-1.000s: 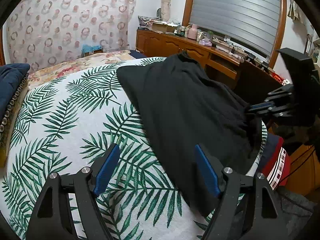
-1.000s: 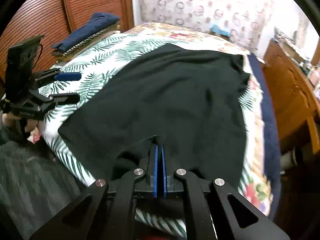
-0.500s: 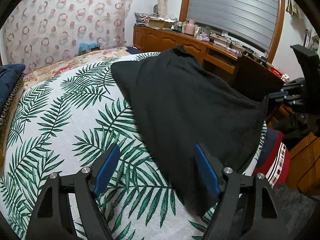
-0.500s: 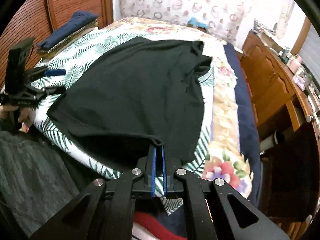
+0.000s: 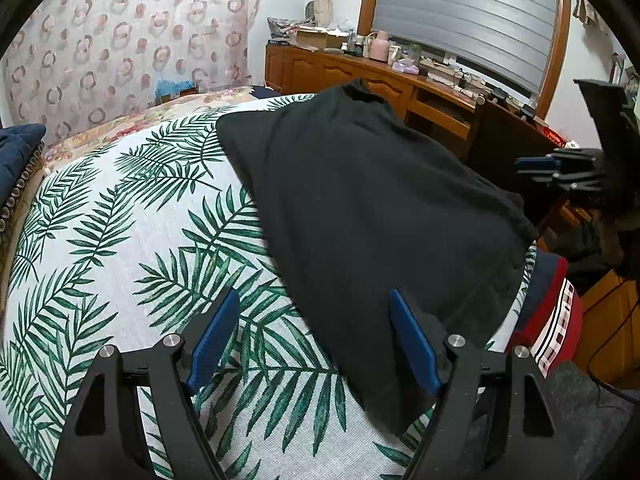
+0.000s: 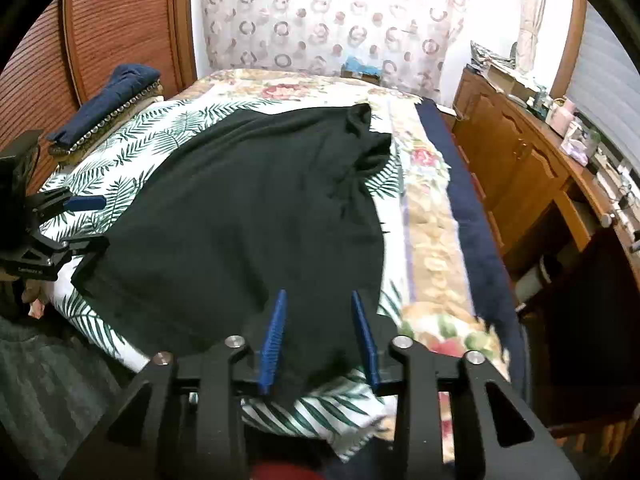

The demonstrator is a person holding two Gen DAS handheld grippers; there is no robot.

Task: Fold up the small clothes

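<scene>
Two grippers hover over a black garment spread mid-frame on the palm-print bedspread: the right gripper has just been opening, apparently releasing the hem, while the left gripper gapes wide, empty.

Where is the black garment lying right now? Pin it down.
The black garment lies spread on the palm-leaf sheet, toward the bed's dresser side; its near edge lies under the open right gripper.
</scene>
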